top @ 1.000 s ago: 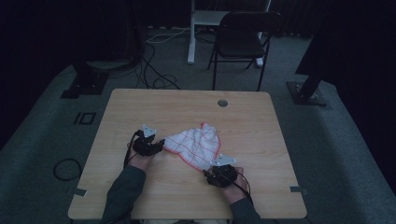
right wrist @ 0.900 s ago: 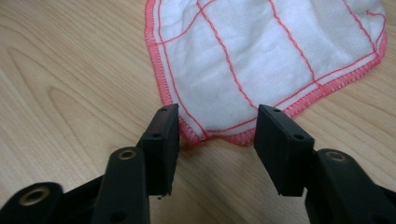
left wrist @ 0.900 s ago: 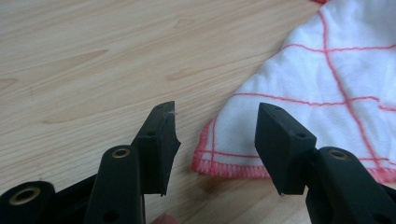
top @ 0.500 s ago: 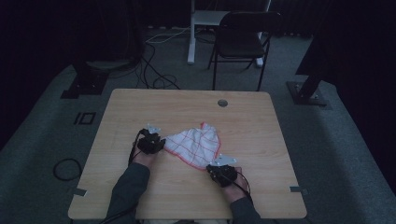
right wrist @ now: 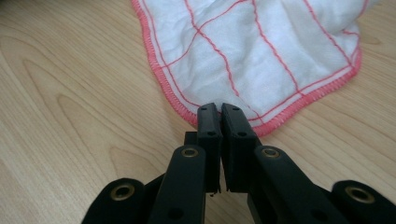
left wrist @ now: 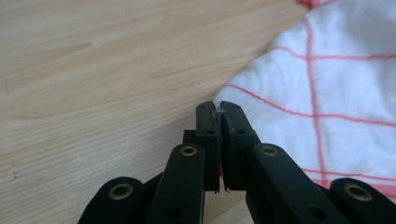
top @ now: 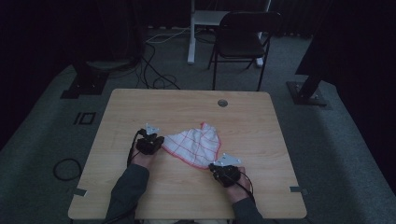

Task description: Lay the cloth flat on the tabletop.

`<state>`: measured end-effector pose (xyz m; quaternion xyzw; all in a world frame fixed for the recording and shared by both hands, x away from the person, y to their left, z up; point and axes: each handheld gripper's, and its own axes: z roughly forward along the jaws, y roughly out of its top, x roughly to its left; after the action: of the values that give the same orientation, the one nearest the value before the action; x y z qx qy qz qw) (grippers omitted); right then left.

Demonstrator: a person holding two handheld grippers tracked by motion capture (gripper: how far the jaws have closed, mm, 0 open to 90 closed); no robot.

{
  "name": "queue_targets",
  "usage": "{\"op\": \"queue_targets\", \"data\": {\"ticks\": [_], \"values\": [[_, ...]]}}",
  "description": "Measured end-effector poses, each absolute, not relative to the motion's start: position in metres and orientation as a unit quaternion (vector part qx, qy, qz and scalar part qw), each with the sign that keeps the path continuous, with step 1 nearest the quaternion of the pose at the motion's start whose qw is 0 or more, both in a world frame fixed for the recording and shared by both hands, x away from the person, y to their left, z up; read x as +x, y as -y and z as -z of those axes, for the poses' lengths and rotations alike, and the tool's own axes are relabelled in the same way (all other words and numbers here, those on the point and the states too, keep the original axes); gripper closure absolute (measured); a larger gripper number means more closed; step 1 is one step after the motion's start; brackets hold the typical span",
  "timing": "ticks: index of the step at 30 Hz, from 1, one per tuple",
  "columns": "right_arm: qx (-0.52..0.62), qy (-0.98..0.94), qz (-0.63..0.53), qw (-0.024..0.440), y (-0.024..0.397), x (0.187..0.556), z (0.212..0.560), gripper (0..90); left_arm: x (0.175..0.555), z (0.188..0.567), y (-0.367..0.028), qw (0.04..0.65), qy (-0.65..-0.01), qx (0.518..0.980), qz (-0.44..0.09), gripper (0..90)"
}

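Since the earlier frames, the white red-checked cloth (top: 195, 146) has been drawn flatter and its raised fold lowered. It lies on the light wooden table (top: 187, 107), near the front edge. Its left corner is clamped by the left gripper (top: 150, 142); its red-stitched near edge is pinched by the right gripper (top: 225, 171).

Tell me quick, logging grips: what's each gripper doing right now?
Left gripper: shut on the cloth at its edge.
Right gripper: shut on the cloth's red-stitched hem.
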<state>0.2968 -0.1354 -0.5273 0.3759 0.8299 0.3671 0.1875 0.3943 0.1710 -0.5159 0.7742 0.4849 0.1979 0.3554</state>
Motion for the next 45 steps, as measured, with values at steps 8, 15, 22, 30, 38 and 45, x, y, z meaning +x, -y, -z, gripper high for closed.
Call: {"op": "queue_targets", "data": {"ticks": [8,15,22,30,38,45], "values": [[0.378,-0.829,-0.364,0.193,0.145,0.292,0.523,87.5,0.377,0.508,-0.178,0.378,-0.488,0.763,-0.190,87.6],[0.381,-0.829,-0.360,0.196,0.156,0.287,0.520,87.6,0.358,0.512,-0.183,0.389,-0.495,0.757,-0.179,87.6],[0.381,-0.833,-0.349,0.195,0.166,0.279,0.521,87.7,0.339,0.519,-0.183,0.394,-0.500,0.753,-0.167,87.6],[0.377,-0.845,-0.332,0.183,0.174,0.272,0.525,87.7,0.313,0.524,-0.182,0.396,-0.496,0.756,-0.160,87.6],[0.374,-0.847,-0.334,0.178,0.177,0.270,0.524,80.6,0.295,0.532,-0.178,0.391,-0.495,0.761,-0.151,87.4],[0.375,-0.832,-0.358,0.197,0.174,0.287,0.511,72.7,0.293,0.537,-0.178,0.387,-0.497,0.763,-0.146,87.1]]}}
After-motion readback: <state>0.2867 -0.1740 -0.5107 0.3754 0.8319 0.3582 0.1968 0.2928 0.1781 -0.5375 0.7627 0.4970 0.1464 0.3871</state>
